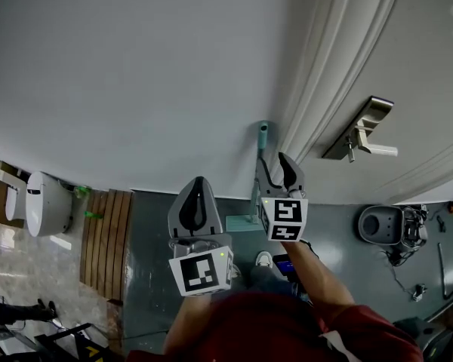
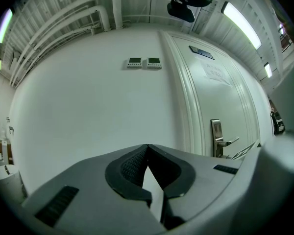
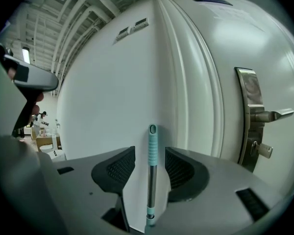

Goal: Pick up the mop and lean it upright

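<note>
Two grippers are held up before a white wall (image 1: 136,74), with a white door (image 1: 408,89) and its moulded frame just to the right. The door has a metal lever handle (image 3: 257,115), and a key hangs under it. Two small panels (image 2: 143,62) sit side by side high on the wall. On the grey floor to the left are a slatted wooden board (image 1: 106,236) and a white rounded fixture (image 1: 44,202). To the right, loose cables (image 1: 415,266) trail across the floor. Nothing stands between the grippers and the wall apart from the mop.

The mop (image 1: 263,136) stands upright at the wall, just left of the door frame. Its long axis runs floor to ceiling, with the teal grip at the top and the flat head down on the floor by the person's shoe (image 1: 264,260). The top of the pole seems to rest on the wall, though contact is hard to judge.

The right gripper (image 3: 150,150) has its jaws spread to either side of the pole. A gap shows on each side, so they do not pinch it. The left gripper (image 2: 147,146) hangs lower and to the left, with its jaws pressed together at the tips and nothing between them.

A grey round tub (image 1: 381,225) sits on the floor below the door. What it holds cannot be made out.
</note>
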Motion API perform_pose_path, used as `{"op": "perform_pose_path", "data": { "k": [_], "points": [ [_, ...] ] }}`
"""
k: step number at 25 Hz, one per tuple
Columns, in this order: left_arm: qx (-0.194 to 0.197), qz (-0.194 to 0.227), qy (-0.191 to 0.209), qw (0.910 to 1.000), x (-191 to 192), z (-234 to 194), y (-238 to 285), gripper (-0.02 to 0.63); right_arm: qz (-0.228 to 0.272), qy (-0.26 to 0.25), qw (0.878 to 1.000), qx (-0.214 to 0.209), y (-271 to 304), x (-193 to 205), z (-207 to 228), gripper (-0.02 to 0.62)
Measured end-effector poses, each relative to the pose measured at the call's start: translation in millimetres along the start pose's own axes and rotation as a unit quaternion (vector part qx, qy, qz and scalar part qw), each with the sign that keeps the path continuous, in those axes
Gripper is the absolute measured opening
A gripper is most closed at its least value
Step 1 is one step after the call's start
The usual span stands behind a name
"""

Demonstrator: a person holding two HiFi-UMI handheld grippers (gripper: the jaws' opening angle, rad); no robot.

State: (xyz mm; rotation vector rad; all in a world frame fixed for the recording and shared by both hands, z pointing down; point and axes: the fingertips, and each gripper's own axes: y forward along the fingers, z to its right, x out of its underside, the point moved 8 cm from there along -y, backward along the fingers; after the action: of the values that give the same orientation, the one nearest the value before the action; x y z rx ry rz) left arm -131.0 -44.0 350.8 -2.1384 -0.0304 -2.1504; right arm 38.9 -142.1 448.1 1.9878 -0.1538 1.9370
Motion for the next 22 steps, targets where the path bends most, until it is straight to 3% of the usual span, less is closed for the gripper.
{"op": "perform_pose_path", "data": {
  "k": [10, 17, 22],
  "points": [
    [0.004, -0.003, 0.002, 1.0, 5.1, 4.1, 0.5, 0.014, 0.003, -0.003, 1.0, -0.018, -50.9, 7.5, -2.7, 0.187],
    [0.009, 0.002, -0.016, 0.9998, 5.2, 8.4, 0.9, 0.014, 0.002, -0.007, 1.0, -0.017, -58.1, 9.3, -4.4, 0.187],
    [0.007, 0.002, -0.008, 0.9999, 3.8, 8.2, 0.7, 0.014, 0.007, -0.01, 1.0, -0.024, -60.2, 5.8, -7.3, 0.187]
  ]
}}
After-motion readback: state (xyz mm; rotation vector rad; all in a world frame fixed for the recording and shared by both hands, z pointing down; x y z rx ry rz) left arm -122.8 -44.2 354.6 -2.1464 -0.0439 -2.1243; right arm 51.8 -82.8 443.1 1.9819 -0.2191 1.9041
